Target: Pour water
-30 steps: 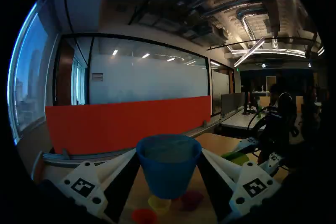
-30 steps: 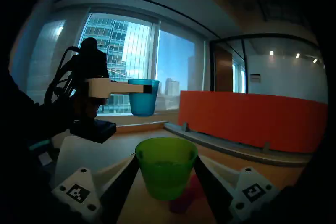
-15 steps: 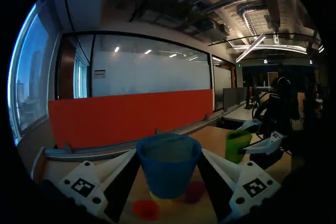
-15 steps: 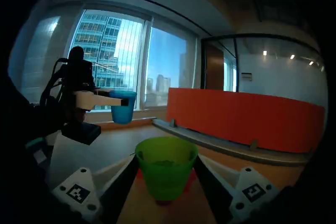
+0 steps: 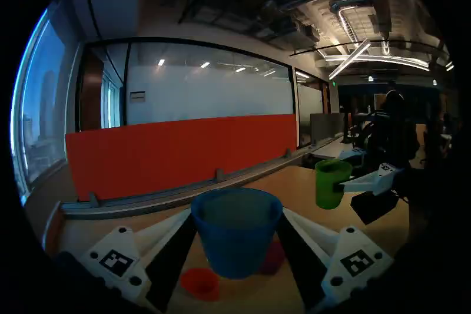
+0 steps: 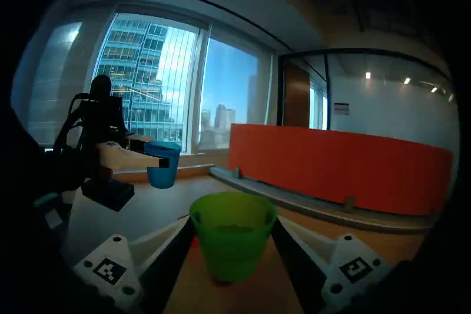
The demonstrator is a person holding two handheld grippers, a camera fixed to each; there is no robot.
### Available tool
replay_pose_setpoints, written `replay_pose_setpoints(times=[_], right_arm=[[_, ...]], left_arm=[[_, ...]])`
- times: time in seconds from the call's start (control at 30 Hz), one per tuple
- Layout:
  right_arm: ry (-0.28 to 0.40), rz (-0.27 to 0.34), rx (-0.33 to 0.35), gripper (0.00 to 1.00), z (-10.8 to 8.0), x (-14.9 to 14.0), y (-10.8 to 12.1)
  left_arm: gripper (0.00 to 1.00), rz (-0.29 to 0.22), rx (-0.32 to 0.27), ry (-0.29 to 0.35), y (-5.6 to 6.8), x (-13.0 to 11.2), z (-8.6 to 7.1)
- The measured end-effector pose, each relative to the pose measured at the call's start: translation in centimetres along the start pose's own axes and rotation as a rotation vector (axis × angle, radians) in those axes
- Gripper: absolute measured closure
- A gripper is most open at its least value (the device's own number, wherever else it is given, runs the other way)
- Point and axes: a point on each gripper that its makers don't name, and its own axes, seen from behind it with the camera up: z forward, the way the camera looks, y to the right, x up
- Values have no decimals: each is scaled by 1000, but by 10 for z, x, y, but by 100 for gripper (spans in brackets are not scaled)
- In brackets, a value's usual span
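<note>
In the left gripper view my left gripper (image 5: 236,237) is shut on a blue cup (image 5: 236,228), held upright above the wooden table (image 5: 294,187). Farther right in that view, my right gripper (image 5: 347,187) holds a green cup (image 5: 330,182) upright. The right gripper view has my right gripper (image 6: 233,240) shut on the green cup (image 6: 233,234), with a little liquid at its bottom. To the left there, the left gripper (image 6: 156,162) carries the blue cup (image 6: 161,164).
A small red cup (image 5: 200,283) and a magenta cup (image 5: 271,257) stand on the table below the blue cup. A long orange divider (image 5: 176,152) runs along the table's far edge. Large windows (image 6: 153,96) lie behind. A person's dark sleeve (image 6: 35,167) holds the left gripper.
Both cups have come lower toward the table. In the left gripper view the green cup rose into fuller sight at the right; the small cups below shifted in the frame.
</note>
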Motion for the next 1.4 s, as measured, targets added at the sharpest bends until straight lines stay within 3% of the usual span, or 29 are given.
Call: replay_pose_setpoints(times=[0.57,1.4], right_arm=[[-94,31,31,10,1,-32,2],[-284,40,59,10,6,-92,5]], left_arm=[[14,6,-4,-115,1,-57,1],[14,29,-23,-327,4,-146,3]])
